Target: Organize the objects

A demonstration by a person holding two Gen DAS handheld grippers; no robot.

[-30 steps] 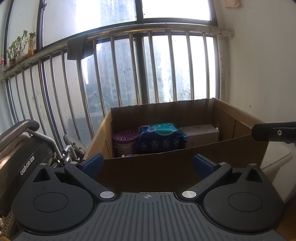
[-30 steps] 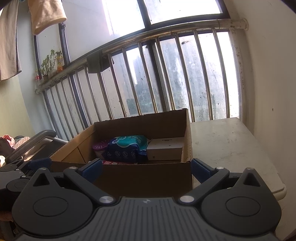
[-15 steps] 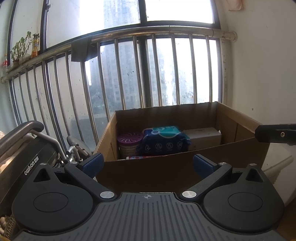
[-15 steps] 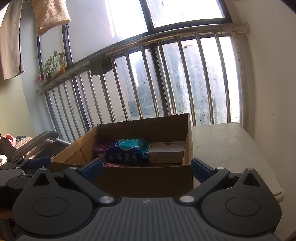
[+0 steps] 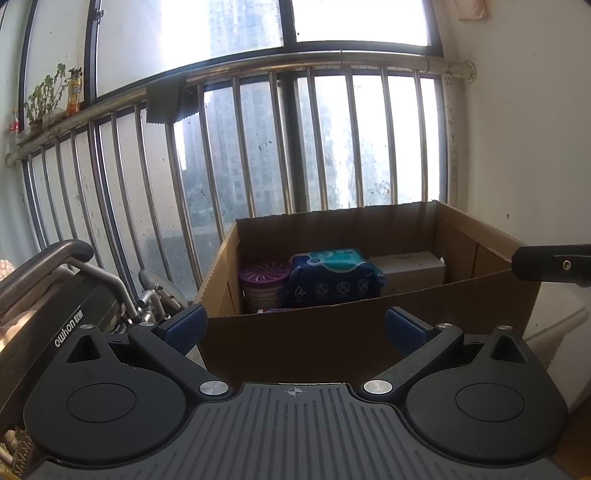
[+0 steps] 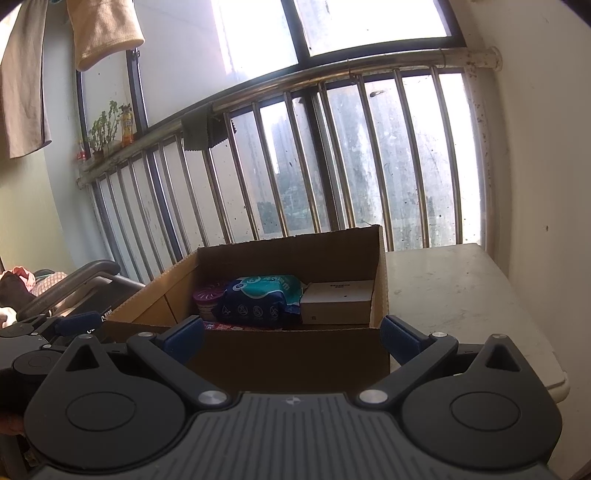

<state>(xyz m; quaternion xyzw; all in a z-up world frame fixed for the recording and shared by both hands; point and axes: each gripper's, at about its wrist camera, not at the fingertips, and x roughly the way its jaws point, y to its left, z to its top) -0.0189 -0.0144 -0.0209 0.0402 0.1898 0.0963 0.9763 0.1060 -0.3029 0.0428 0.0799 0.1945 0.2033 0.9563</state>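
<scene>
An open cardboard box point(image 5: 332, 332) point(image 6: 288, 350) stands on a white table by the railing. Inside it are a purple-lidded tub point(image 5: 263, 280) point(image 6: 207, 301), a blue and teal soft pack point(image 5: 332, 278) point(image 6: 258, 301) and a pale carton point(image 5: 410, 267) point(image 6: 338, 301). My left gripper point(image 5: 295, 326) is open and empty in front of the box's near wall. My right gripper point(image 6: 291, 334) is open and empty, also before the near wall. Part of the right gripper shows at the right edge of the left wrist view point(image 5: 550, 264).
A white table point(image 6: 450, 291) extends right of the box to a wall. A wheelchair point(image 5: 55, 295) point(image 6: 74, 284) stands left of the box. A metal railing point(image 5: 295, 147) and window lie behind. Clothes point(image 6: 103, 29) hang at upper left.
Both grippers have drawn back and risen a little, so the box sits lower and smaller in view. The jaws stay open.
</scene>
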